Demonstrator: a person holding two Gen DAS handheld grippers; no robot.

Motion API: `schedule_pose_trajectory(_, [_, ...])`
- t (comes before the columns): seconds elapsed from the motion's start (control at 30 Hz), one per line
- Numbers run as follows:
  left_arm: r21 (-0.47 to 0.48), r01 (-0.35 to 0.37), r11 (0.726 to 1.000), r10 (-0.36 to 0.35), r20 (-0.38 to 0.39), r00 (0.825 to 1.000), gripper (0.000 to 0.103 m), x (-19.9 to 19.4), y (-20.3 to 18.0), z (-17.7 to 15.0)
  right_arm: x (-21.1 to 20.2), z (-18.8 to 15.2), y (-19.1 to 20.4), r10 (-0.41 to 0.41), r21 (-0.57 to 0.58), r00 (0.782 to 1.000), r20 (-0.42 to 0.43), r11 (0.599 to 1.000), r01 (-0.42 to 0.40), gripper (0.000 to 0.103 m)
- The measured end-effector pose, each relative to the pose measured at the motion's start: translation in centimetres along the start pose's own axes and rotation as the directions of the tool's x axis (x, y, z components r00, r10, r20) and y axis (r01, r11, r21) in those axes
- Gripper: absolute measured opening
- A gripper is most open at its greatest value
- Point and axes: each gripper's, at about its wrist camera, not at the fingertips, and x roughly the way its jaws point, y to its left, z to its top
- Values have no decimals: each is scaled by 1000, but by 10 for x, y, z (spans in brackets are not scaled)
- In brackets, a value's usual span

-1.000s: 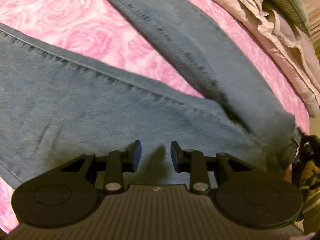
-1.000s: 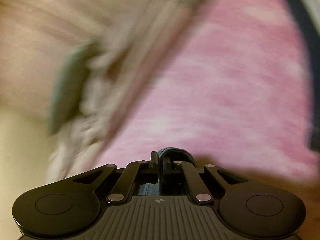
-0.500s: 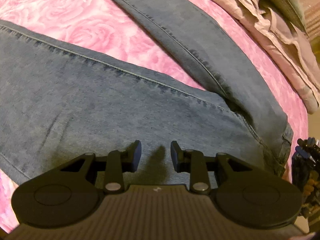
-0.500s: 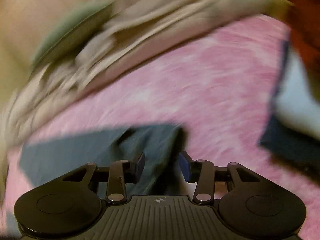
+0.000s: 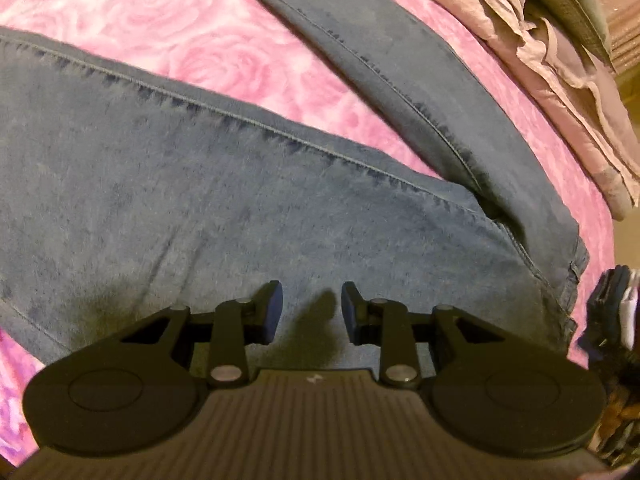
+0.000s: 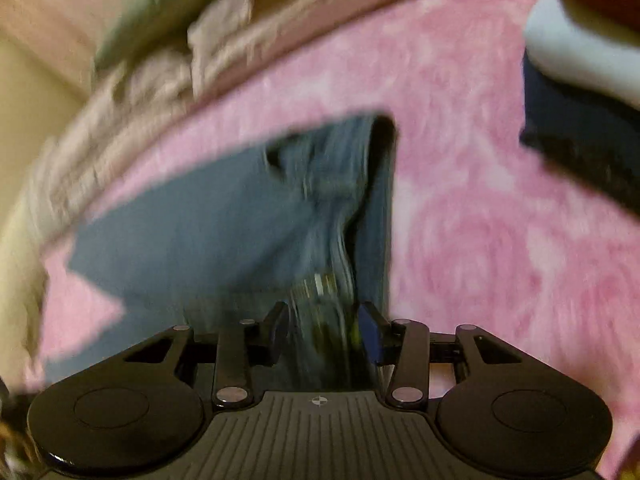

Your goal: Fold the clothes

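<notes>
Blue jeans (image 5: pixel 240 208) lie spread on a pink rose-print bedspread (image 5: pixel 168 20), the two legs parting toward the upper left. My left gripper (image 5: pixel 312 304) is open and empty, hovering just above the near leg's denim. In the blurred right wrist view, the jeans' waist end (image 6: pixel 248 208) lies bunched, with the fly and button area (image 6: pixel 320 280) between the fingers. My right gripper (image 6: pixel 323 326) is open around that denim, not closed on it.
A crumpled beige-mauve blanket (image 5: pixel 560 68) lies along the bed's far edge, also in the right wrist view (image 6: pixel 168 60). A dark and white pile of clothes (image 6: pixel 580 112) sits at the right. Dark items (image 5: pixel 612 320) lie off the bed's right edge.
My right gripper was shut on a denim fold, then opened and swung down over the jeans' waist. The left gripper stayed open, shifting slightly over the leg.
</notes>
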Motion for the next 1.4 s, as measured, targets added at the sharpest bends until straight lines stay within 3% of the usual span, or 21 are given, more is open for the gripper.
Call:
schedule_pose_trajectory(0.13, [21,29,999,-29,-8,1000,26,-3,1,0,7,-24,5,3,-9,999,-40,1000,-3,43])
schedule_pose_trajectory(0.3, [19,26,999,-26,-10,1000,26,-4,4,1,14,-25,2,28,-32,1000,-11,999,-28,41])
schedule_pose_trajectory(0.4, [4,21,1000,-21,-9,1000,26,-4,6,0,18,-23,-8,21,1,1000,-16,1000,-21,17])
schedule_pose_trajectory(0.57, [12,14,1000,-14,-8,1000,26,-1,0,-5,-10,-24,37,-57,-202,996,74,977,71,11])
schedule_pose_trajectory(0.63, [19,5,1000,-5,-6,1000,26,1,-3,-7,-13,-22,42,-98,-207,989,111,971,120,11])
schedule_pose_trajectory(0.67, [21,-2,1000,2,-5,1000,26,3,-4,-8,-7,-21,39,-139,-199,984,113,967,160,5])
schedule_pose_trajectory(0.73, [32,-14,999,14,0,1000,26,6,-5,-10,15,-21,30,-236,-181,969,73,952,245,0])
schedule_pose_trajectory(0.77, [41,-21,999,21,3,1000,26,7,-6,-11,28,-22,24,-325,-165,944,51,930,329,0])
schedule_pose_trajectory(0.87, [83,-36,996,35,9,999,26,5,-9,-13,27,-20,29,-343,-178,938,61,920,348,0])
schedule_pose_trajectory(0.93, [101,-43,994,43,10,999,26,3,-9,-14,17,-23,41,-375,-193,923,82,903,384,7])
schedule_pose_trajectory(0.97, [100,-42,994,41,10,999,26,2,-8,-14,11,-24,47,-386,-189,918,92,898,397,37])
schedule_pose_trajectory(1.0, [95,-39,995,38,10,999,26,1,-7,-14,3,-28,55,-344,-177,931,121,916,361,84])
schedule_pose_trajectory(1.03, [91,-34,995,34,10,999,26,0,-6,-14,-4,-32,64,-301,-167,942,151,931,324,90])
schedule_pose_trajectory(1.07, [87,-28,996,28,10,1000,26,-1,-5,-13,-12,-36,73,-258,-158,949,180,945,286,88])
schedule_pose_trajectory(1.13, [89,-16,996,15,9,1000,26,-2,-3,-13,-12,-44,97,-185,-202,970,157,956,215,76])
schedule_pose_trajectory(1.17, [92,-9,996,8,8,1000,26,-2,-1,-13,-4,-51,108,-154,-236,980,127,955,181,54])
schedule_pose_trajectory(1.2, [97,-3,995,3,7,1000,26,-2,0,-13,5,-59,120,-125,-269,988,96,952,146,47])
schedule_pose_trajectory(1.27, [113,5,994,-5,3,1000,26,-5,5,-13,27,-75,140,-86,-326,996,18,941,87,47])
schedule_pose_trajectory(1.33, [131,9,991,-9,-1,1000,26,-7,10,-12,50,-95,147,-159,-417,985,-68,902,116,47])
schedule_pose_trajectory(1.37, [149,-2,989,3,-2,1000,26,-9,14,-11,54,-110,146,-245,-508,968,-62,842,181,47])
schedule_pose_trajectory(1.4, [166,-14,986,15,-2,1000,26,-12,20,-10,49,-121,141,-278,-566,960,-30,797,213,47])
